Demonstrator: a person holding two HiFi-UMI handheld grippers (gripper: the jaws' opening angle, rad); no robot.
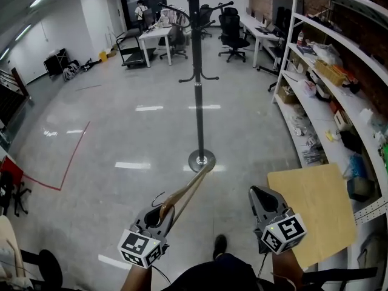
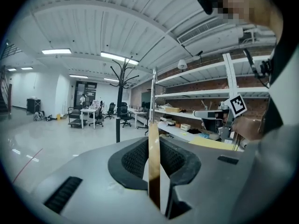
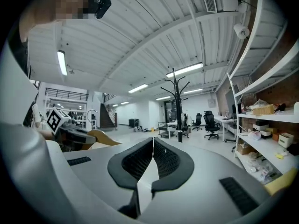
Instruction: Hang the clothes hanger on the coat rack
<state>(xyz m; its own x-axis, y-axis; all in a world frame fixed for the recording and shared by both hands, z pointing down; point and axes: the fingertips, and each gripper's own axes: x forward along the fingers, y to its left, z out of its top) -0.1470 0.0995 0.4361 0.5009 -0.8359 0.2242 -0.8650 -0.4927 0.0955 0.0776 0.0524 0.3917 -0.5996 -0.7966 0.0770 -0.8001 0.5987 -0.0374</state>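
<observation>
Cluttered shelves (image 1: 290,32) beside coat rack (image 1: 197,71); hanger (image 1: 188,193) in left gripper (image 1: 162,212)

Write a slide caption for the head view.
Left hand-held gripper clamps a wooden clothes hanger before the black metal coat rack; right hand-held gripper shut, empty.

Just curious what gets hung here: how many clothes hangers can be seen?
1. The light brown wooden clothes hanger is clamped in the left gripper, angled toward the base of the tall black coat rack. None hangs on the rack's visible hooks; others may be hidden.
</observation>
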